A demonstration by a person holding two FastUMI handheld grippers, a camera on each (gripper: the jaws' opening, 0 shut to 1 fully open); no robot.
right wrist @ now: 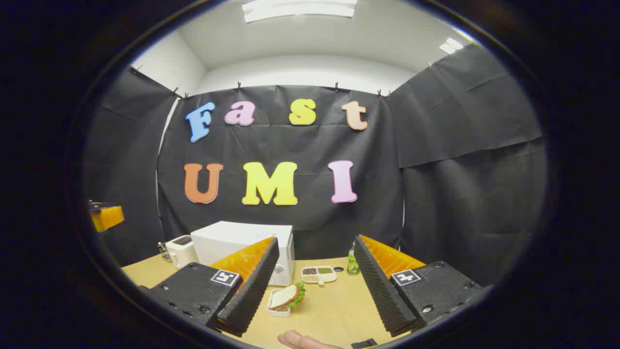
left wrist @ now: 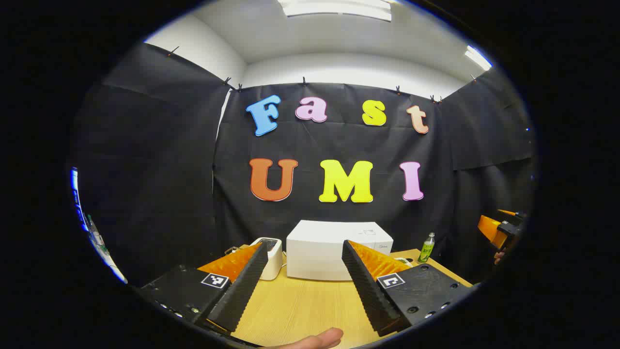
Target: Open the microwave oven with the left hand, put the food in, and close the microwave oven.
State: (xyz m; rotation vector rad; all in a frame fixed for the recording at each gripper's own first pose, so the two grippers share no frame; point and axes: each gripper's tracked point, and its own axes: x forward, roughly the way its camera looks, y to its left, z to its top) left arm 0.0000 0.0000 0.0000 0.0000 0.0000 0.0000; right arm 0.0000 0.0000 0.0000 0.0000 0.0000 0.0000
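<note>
a white microwave oven (left wrist: 339,249) sits closed at the back of a wooden table (left wrist: 300,310), against the black cloth wall. the food, a sandwich (right wrist: 286,295) with lettuce in a small white tray (right wrist: 278,310), lies on the table in front of the microwave's right side, near the front edge. just to the microwave's left stands a white toaster (left wrist: 271,254); to its right are a small divided dish of grains (right wrist: 318,274) and a green bottle (right wrist: 352,264).

the left gripper (left wrist: 305,291) hovers well short of the microwave, fingers spread wide and empty. the right gripper (right wrist: 315,295) is likewise released, holding nothing, with the sandwich just beside its left finger.

nothing seems started yet. likely risks: the door's pull could drag the light microwave forward, or the swinging door could knock the sandwich tray, which lies close in front.
</note>
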